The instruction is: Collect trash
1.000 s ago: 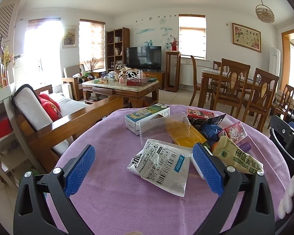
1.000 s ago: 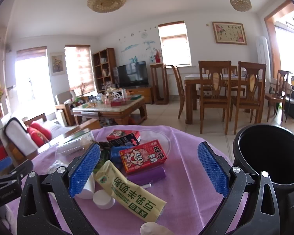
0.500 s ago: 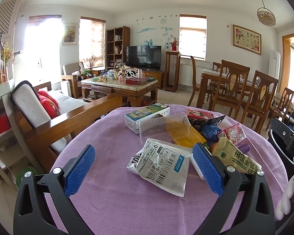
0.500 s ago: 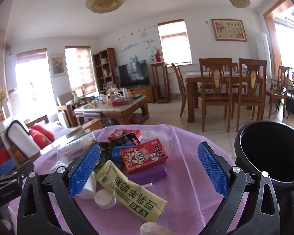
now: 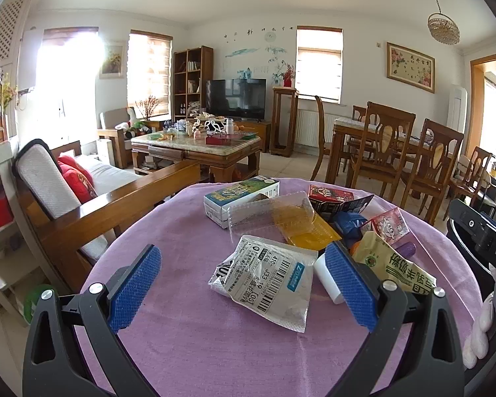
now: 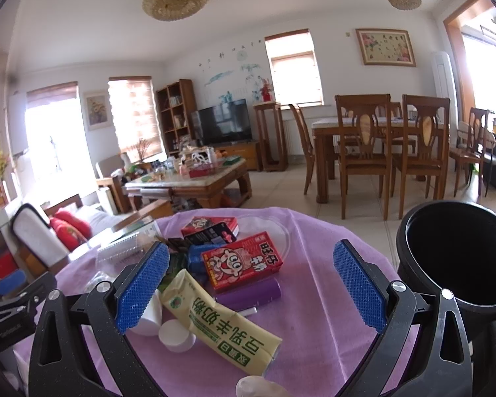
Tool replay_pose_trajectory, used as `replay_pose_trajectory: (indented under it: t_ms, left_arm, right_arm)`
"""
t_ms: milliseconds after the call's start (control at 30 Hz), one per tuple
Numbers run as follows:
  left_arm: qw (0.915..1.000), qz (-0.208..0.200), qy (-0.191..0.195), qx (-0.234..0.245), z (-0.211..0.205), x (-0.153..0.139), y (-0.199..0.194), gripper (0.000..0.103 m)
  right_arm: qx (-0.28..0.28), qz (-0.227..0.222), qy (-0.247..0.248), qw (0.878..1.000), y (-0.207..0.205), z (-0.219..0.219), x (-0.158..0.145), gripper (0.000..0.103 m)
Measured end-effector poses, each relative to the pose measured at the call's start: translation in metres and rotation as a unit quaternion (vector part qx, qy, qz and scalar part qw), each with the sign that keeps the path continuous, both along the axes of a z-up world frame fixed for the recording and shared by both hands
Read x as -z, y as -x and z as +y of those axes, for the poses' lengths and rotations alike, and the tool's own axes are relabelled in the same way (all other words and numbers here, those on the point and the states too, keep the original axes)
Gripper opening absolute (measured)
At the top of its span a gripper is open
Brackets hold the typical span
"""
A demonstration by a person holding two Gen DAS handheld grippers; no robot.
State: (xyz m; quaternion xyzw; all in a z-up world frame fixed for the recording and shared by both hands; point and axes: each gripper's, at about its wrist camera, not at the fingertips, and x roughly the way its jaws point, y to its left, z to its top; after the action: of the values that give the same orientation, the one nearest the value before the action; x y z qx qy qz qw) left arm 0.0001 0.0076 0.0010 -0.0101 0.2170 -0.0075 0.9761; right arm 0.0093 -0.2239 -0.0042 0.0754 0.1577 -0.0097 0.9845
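Observation:
Trash lies piled on a round table with a purple cloth [image 5: 188, 340]. My left gripper [image 5: 244, 284] is open, above the near side, with a white barcode pouch [image 5: 268, 281] between its pads. Behind lie a clear plastic tray [image 5: 268, 213] and a white-green box [image 5: 241, 193]. My right gripper [image 6: 251, 281] is open over a yellow milk pouch [image 6: 221, 317], a red carton [image 6: 243, 263] and a purple tube [image 6: 248, 294]. A black bin [image 6: 459, 254] stands right of the table.
A white cap [image 6: 177, 334] and a white cup [image 6: 147, 317] lie by the right gripper's left pad. A wooden sofa [image 5: 92, 205] stands left of the table, a coffee table [image 5: 195, 152] behind, dining chairs [image 5: 400, 158] at right.
Both views have shifted slightly. The grippers stay open and nothing on the table has moved.

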Motion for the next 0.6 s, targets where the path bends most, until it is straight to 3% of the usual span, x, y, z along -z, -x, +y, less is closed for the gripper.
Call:
replay_pose_trajectory:
  t_ms: [600]
  left_arm:
    - [1.0000,-0.004,0.000,-0.003,0.0011,0.0002,0.0001,0.098]
  right_arm:
    - [-0.001,0.002,-0.004,1.000,0.0001,-0.0062,-0.0017,0.098]
